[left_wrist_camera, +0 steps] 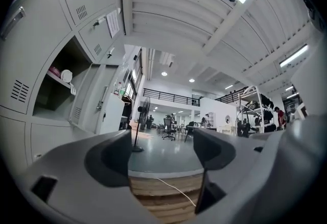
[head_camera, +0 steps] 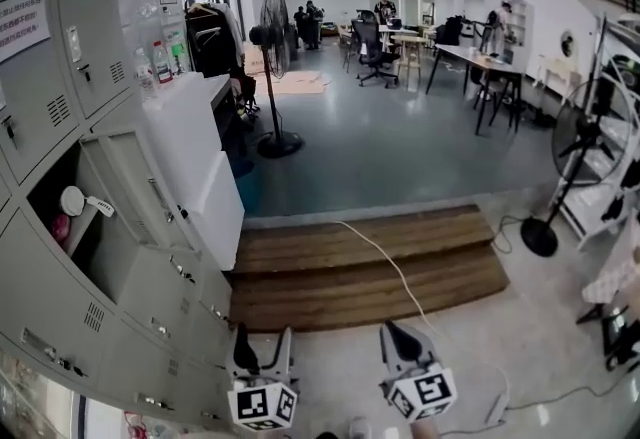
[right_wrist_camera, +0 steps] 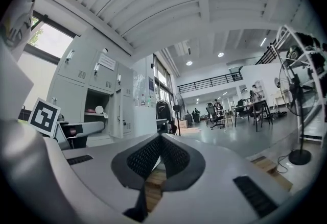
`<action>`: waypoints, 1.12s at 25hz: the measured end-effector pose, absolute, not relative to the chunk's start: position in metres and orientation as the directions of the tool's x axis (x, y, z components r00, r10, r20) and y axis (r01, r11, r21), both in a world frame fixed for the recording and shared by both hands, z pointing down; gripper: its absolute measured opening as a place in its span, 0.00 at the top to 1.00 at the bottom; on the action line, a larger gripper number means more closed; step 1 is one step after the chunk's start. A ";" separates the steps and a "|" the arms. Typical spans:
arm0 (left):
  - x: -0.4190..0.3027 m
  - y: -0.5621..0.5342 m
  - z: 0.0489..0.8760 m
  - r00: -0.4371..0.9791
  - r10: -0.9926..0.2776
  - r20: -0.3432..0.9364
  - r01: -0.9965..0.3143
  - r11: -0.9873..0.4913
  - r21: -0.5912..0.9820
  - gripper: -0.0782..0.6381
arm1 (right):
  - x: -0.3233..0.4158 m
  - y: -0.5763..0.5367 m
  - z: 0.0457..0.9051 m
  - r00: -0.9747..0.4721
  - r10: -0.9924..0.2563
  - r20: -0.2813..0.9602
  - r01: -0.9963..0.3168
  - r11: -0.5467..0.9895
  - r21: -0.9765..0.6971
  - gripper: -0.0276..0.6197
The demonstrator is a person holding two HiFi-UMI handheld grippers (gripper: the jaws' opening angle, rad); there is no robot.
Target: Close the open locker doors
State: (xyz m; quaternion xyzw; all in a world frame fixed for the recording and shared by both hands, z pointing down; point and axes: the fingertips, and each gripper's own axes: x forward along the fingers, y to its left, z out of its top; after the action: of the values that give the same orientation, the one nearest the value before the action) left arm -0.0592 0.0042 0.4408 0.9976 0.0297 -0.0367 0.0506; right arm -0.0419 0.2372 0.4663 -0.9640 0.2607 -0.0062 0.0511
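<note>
Left tool [head_camera: 262, 355] spread, right tool [head_camera: 402, 345] pressed together, both empty. Door [head_camera: 135, 189] open, well apart. Risk: items [head_camera: 72, 204] inside possibly protrude and block closing.

Grey left gripper [head_camera: 265, 347] and right gripper [head_camera: 396, 335] bear black-and-white marker cubes [head_camera: 262, 405].

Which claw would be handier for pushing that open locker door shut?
Likely the left. The left claw hangs on the side of the lockers, nearer the open door, with its jaws apart. The right claw is shut and sits farther out from them.
</note>
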 end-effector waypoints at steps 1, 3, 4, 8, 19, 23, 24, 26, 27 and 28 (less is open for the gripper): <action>-0.054 0.012 0.440 0.996 0.050 -0.077 0.057 -0.993 0.101 0.40 | -0.034 0.245 0.468 0.864 -0.503 -0.023 -0.502 -0.857 -0.113 0.95; -0.045 0.026 0.441 0.996 0.046 -0.072 0.052 -0.995 0.089 0.40 | -0.018 0.257 0.476 0.862 -0.506 -0.020 -0.503 -0.852 -0.145 0.95; -0.041 0.030 0.442 0.997 0.044 -0.067 0.049 -0.996 0.074 0.40 | -0.012 0.258 0.478 0.856 -0.517 -0.011 -0.512 -0.844 -0.161 0.95; -0.024 0.021 0.432 0.998 -0.003 -0.061 -0.001 -0.999 0.038 0.40 | 0.006 0.238 0.478 0.805 -0.592 -0.019 -0.583 -0.786 -0.208 0.95; 0.077 -0.042 0.424 0.977 -0.164 -0.133 -0.167 -0.986 -0.018 0.40 | 0.099 0.162 0.447 0.672 -0.728 -0.138 -0.739 -0.671 -0.057 0.95; 0.113 -0.087 0.421 0.950 -0.276 -0.145 -0.280 -0.960 -0.008 0.40 | 0.161 0.120 0.432 0.592 -0.792 -0.145 -0.800 -0.600 0.009 0.95; 0.121 -0.098 0.419 0.942 -0.301 -0.147 -0.304 -0.953 0.003 0.40 | 0.178 0.107 0.428 0.570 -0.809 -0.145 -0.816 -0.578 0.017 0.95; 0.134 -0.122 0.412 0.922 -0.354 -0.159 -0.353 -0.935 0.037 0.40 | 0.214 0.076 0.421 0.527 -0.839 -0.135 -0.844 -0.536 0.034 0.95; 0.139 -0.135 0.406 0.906 -0.387 -0.169 -0.385 -0.922 0.047 0.40 | 0.231 0.058 0.416 0.500 -0.856 -0.132 -0.859 -0.509 0.044 0.95; 0.142 -0.150 0.400 0.887 -0.425 -0.179 -0.423 -0.905 0.053 0.40 | 0.245 0.039 0.412 0.466 -0.875 -0.133 -0.878 -0.476 0.055 0.95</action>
State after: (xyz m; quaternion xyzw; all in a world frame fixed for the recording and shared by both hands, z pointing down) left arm 0.1422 -0.1496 0.3998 0.9714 -0.2183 -0.0937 0.0063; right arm 0.2450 0.0386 0.4125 -0.8560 0.5118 0.0717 0.0105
